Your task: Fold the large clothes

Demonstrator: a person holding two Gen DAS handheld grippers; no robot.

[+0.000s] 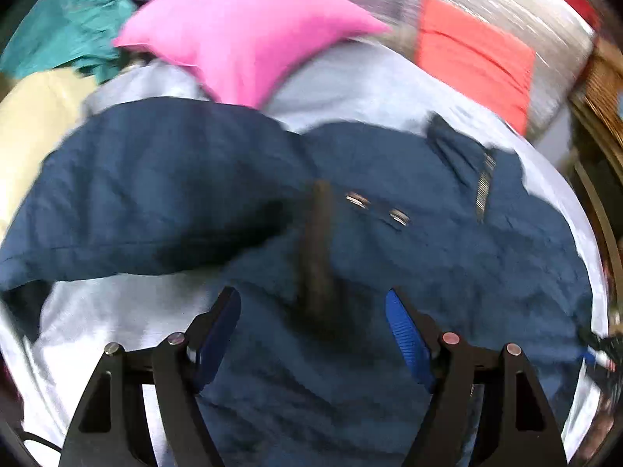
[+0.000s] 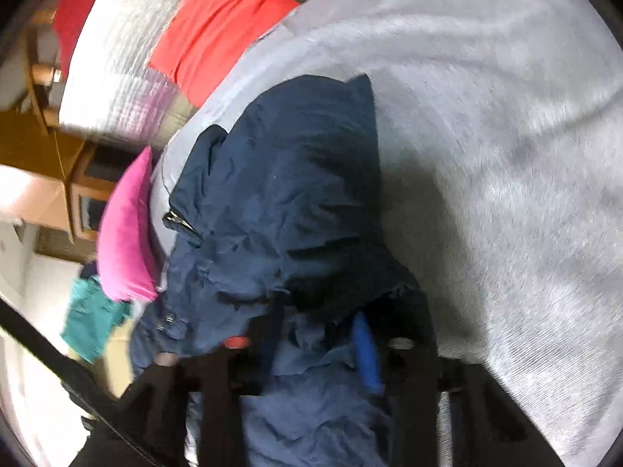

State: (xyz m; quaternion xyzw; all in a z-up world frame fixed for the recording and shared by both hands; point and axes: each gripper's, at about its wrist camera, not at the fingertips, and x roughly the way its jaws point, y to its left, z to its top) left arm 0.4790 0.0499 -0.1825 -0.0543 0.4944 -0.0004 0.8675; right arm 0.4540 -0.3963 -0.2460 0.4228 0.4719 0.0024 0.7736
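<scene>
Navy jacket (image 1: 389, 241) lies crumpled on a light grey bed sheet (image 1: 117, 311), zipper and 2 metal snaps visible in left wrist view, 1 sleeve or flap bulging out to the left of frame. Left gripper (image 1: 313, 303) hovers over the jacket, jaws spread wide with blue pads either side of a blurred dark strip of fabric; pads not pressing anything, so released. Right gripper (image 2: 311, 334) points down at the same jacket (image 2: 280, 194), jaws nearly closed and clenched on a bunch of navy fabric that rises between them; blue pad shows on 1 side, other side buried in cloth. Pink pillow (image 1: 241, 35) sits behind the jacket, touching or just overlapping its far edge. Teal garment (image 1: 66, 31) and a cream one (image 1: 35, 124) lie beside the pillow at left. Red-orange folded cloth (image 1: 475, 58) rests farther back on a pale quilted cover (image 1: 506, 4). Wooden furniture (image 2: 58, 148) visible beyond the bed in right wrist view. Both frames motion-blurred.
</scene>
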